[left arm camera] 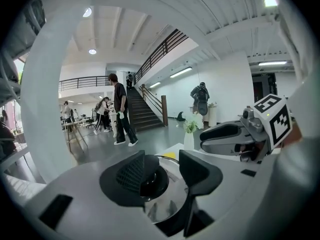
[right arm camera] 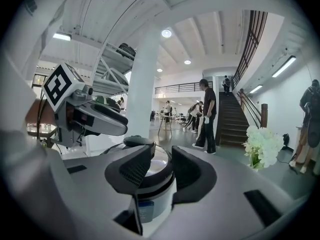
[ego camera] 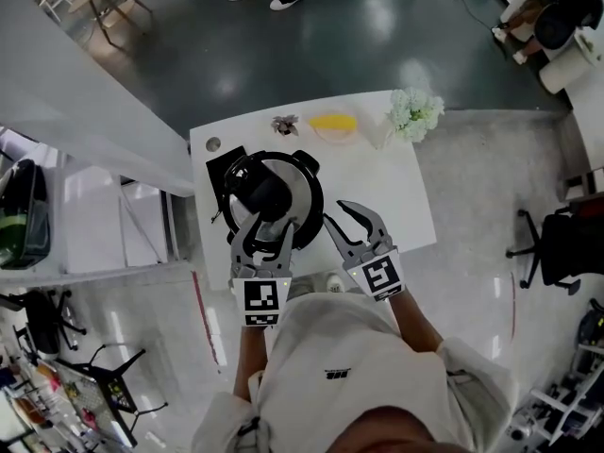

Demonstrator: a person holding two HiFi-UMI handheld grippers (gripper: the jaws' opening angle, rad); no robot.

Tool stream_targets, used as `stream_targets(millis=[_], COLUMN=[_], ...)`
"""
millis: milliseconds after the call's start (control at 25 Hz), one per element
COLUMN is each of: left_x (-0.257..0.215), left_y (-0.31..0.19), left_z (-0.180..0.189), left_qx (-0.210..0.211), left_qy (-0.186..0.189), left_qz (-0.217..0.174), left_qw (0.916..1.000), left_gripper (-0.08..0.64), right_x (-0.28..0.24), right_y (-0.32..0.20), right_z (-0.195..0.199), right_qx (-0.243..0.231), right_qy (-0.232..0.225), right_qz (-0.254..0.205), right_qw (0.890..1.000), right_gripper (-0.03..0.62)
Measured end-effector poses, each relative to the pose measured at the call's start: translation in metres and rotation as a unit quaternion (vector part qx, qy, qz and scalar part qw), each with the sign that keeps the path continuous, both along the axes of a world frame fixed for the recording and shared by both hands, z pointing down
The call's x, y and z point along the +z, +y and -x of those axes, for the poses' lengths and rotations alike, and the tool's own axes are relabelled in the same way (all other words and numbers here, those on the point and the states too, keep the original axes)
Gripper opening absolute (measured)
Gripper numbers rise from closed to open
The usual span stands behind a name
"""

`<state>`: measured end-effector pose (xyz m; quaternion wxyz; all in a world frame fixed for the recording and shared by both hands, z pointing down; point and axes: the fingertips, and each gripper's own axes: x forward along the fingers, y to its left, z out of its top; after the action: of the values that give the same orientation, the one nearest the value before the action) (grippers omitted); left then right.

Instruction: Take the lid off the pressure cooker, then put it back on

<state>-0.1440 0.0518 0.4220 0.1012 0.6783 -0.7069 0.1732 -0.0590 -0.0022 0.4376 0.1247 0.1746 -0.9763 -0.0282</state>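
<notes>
The pressure cooker (ego camera: pixel 300 192) stands on the white table (ego camera: pixel 401 192) with its silver lid (left arm camera: pixel 167 206) on and a black knob (ego camera: pixel 264 192) on top. My left gripper (ego camera: pixel 262 223) hovers over the lid's near side, jaws nearly together with nothing between them. In the left gripper view the knob (left arm camera: pixel 150 183) lies just beyond the pads. My right gripper (ego camera: pixel 336 211) is to the right of the cooker, level with its side, jaws close together and empty. The right gripper view shows the cooker (right arm camera: pixel 150 184) ahead and the left gripper (right arm camera: pixel 117 126) above it.
White flowers in a vase (ego camera: pixel 415 111), a yellow dish (ego camera: pixel 333 123) and a small dark thing (ego camera: pixel 285 124) sit along the table's far edge. Office chairs (ego camera: pixel 557 243) stand to the right. People (left arm camera: pixel 120 109) stand on the floor beyond the table.
</notes>
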Motion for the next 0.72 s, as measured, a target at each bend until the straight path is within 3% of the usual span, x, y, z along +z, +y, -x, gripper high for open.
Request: stream_targets(millis=[320,720], left_x=[0.019,0.039], left_y=[-0.010,-0.026], left_z=[0.031,0.050], left_qx=[0.025,0.085], left_qy=[0.009,0.026], left_qz=[0.043,0.088], left_qw=[0.9987,0.9921], left_gripper=[0.242,0.272], right_x=[0.012,0.025], right_y=[0.000,0.000], right_z=[0.030,0.053], right_qx=[0.011,0.031], right_qy=[0.033,0.055], right_qz=[0.034,0.057], right_qw=[0.999,0.996], right_gripper=[0.130,0.130])
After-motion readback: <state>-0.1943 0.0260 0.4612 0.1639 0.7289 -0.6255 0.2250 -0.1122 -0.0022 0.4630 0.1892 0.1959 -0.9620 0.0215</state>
